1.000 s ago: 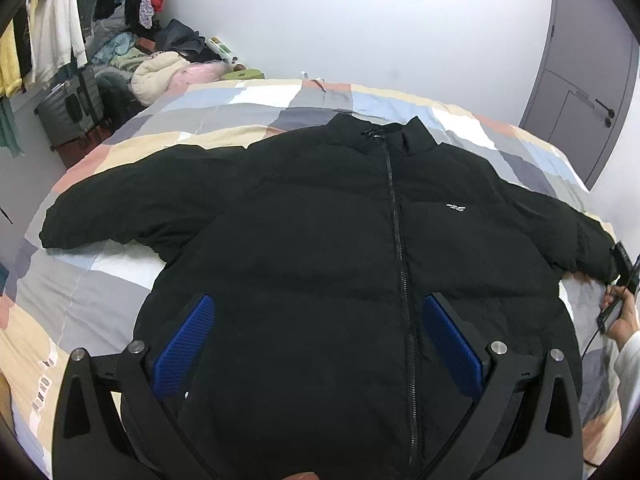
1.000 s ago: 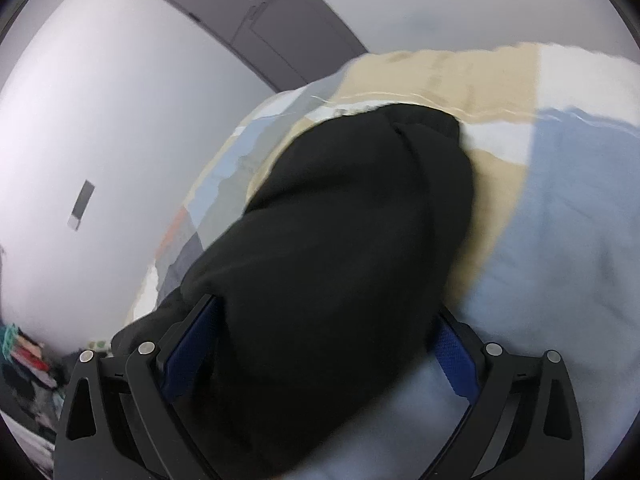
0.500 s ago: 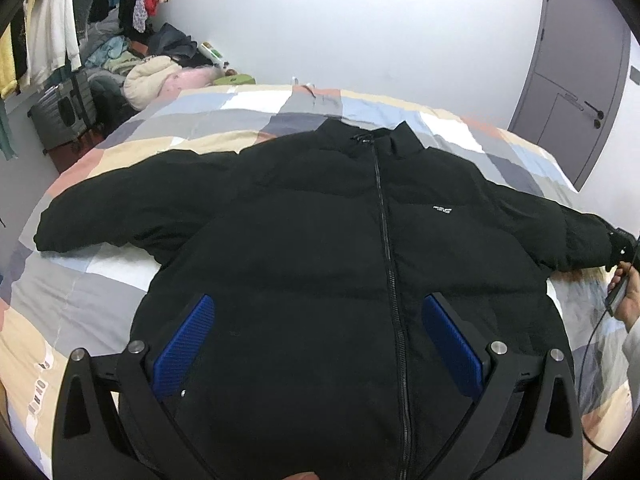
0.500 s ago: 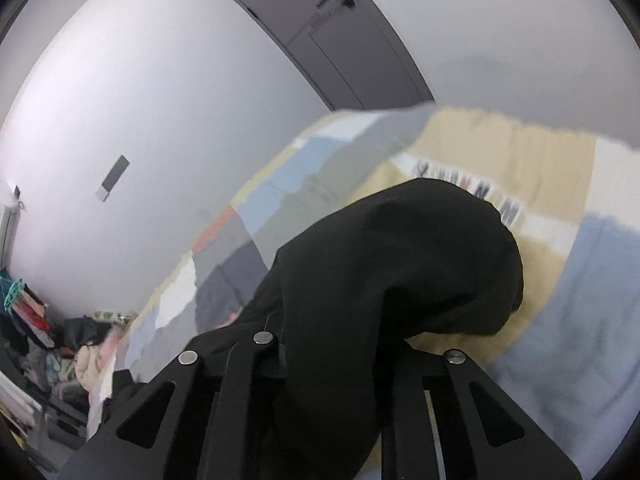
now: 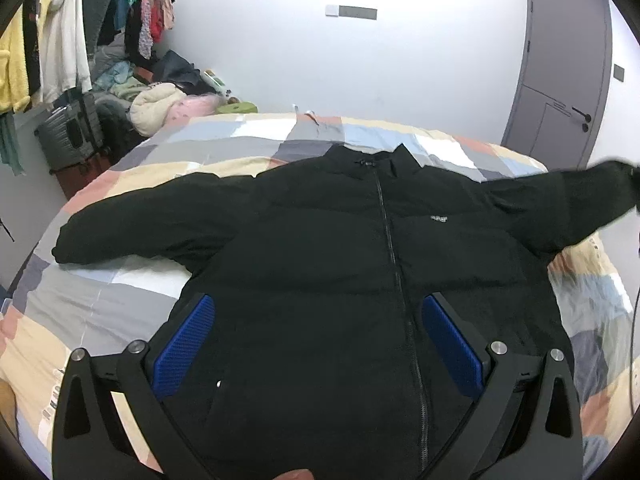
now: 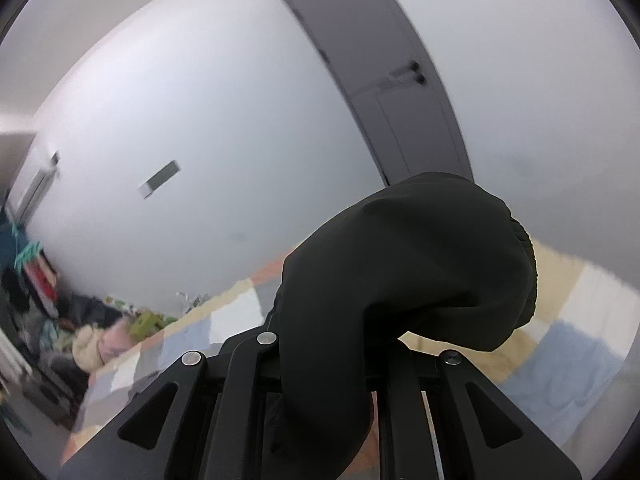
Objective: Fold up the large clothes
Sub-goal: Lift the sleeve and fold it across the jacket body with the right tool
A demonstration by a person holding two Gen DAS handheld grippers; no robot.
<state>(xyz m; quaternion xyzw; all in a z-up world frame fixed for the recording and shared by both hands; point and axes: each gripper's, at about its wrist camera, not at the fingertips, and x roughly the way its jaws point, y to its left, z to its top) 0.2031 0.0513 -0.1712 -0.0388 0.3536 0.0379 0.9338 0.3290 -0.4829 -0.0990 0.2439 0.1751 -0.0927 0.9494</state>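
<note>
A black puffer jacket (image 5: pixel 340 264) lies front up and zipped on the patchwork bed (image 5: pixel 120 292), collar toward the far wall. Its left sleeve (image 5: pixel 140 224) lies flat, stretched out to the side. My left gripper (image 5: pixel 316 332) is open and empty, hovering over the jacket's lower front. My right gripper (image 6: pixel 324 364) is shut on the jacket's right sleeve (image 6: pixel 404 280) near the cuff. In the left wrist view that sleeve (image 5: pixel 576 200) is lifted off the bed at the right edge.
A grey door (image 5: pixel 560 68) stands at the back right. Piled clothes and a suitcase (image 5: pixel 68 136) crowd the left side of the room, with garments hanging above. A cable (image 5: pixel 632 344) runs along the bed's right edge.
My right gripper closed on the right sleeve's cuff and raised it off the bed. The left gripper stayed open over the jacket, its view tilting up slightly.
</note>
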